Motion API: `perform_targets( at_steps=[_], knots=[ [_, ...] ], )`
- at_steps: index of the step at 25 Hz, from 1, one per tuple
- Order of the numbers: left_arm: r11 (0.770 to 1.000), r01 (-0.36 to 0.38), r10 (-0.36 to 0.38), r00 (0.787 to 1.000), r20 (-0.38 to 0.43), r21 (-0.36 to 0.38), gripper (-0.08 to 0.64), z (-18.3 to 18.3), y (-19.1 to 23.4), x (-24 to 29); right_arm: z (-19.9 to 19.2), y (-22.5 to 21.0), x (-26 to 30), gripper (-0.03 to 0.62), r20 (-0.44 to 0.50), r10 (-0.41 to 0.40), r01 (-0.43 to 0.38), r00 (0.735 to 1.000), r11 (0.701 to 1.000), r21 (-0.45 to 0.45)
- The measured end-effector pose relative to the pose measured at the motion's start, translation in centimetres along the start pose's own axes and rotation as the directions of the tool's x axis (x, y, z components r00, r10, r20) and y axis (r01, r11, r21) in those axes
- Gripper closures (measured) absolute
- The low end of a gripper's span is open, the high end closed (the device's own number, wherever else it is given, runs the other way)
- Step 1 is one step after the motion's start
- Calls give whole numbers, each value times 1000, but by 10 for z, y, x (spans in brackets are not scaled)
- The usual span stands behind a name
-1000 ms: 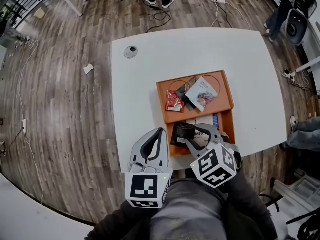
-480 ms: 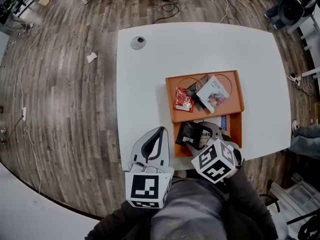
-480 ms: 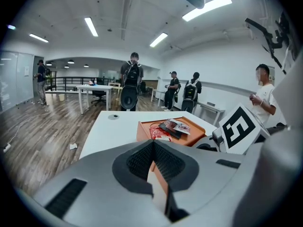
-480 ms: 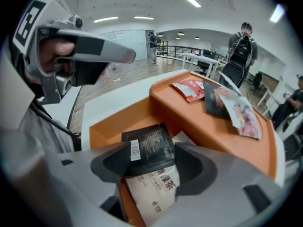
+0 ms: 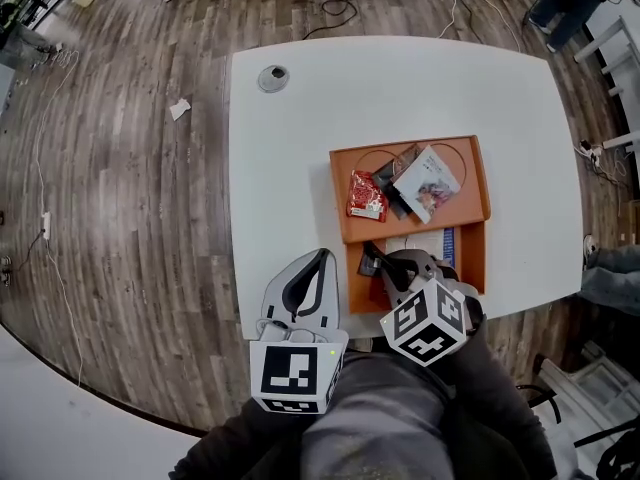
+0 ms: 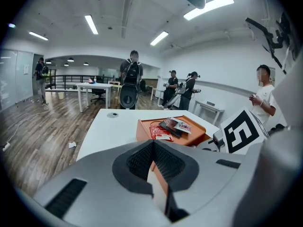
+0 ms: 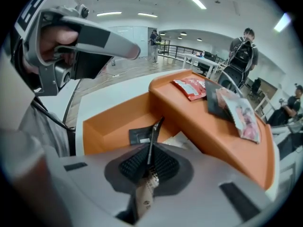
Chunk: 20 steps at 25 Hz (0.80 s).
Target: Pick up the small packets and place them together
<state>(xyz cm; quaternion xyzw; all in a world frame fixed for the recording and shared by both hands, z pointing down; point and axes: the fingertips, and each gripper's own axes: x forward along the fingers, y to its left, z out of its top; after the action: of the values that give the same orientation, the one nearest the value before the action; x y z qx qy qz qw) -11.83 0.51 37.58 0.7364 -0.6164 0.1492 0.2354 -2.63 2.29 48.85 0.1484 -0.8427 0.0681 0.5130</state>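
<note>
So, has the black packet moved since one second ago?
Yes. The black packet lay flat in the orange tray's near compartment; now it stands on edge there, pinched by the right gripper, whose jaws have just closed.

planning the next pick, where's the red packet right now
In the head view the red packet lies at the left end of the orange tray's raised far section, just left of a black packet.

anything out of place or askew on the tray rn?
Nothing spilled or damaged. Only oddity: the black packet stands on edge in the lower section of the tray, because the right gripper has just closed its jaws on it. Up top, the white packet overlaps a dark packet. A paper scrap lies on the floor.
</note>
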Motion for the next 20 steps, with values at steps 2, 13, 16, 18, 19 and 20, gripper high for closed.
perform_targets(
  at_steps=[2, 13, 16, 18, 19, 20],
  knots=[
    [1000, 5, -5, 1000, 5, 4, 563, 1, -2, -1, 0, 0, 0, 569, 4, -3, 3, 1000, 1000, 6],
    [996, 53, -58, 995, 76, 67, 563, 29, -18, -26, 35, 4, -65, 584, 150, -122, 117, 981, 992, 43],
    [993, 68, -80, 990, 115, 99, 563, 43, -24, -37, 46, 3, -88, 584, 192, -179, 171, 965, 984, 57],
    [990, 76, -92, 986, 137, 115, 563, 49, -28, -44, 51, 3, -100, 584, 212, -210, 202, 955, 978, 59],
    [989, 81, -98, 984, 146, 122, 563, 51, -30, -47, 52, 4, -104, 584, 218, -222, 214, 951, 975, 59],
    [988, 85, -104, 983, 154, 127, 563, 53, -32, -49, 53, 4, -108, 584, 222, -230, 223, 947, 973, 58]
  ],
)
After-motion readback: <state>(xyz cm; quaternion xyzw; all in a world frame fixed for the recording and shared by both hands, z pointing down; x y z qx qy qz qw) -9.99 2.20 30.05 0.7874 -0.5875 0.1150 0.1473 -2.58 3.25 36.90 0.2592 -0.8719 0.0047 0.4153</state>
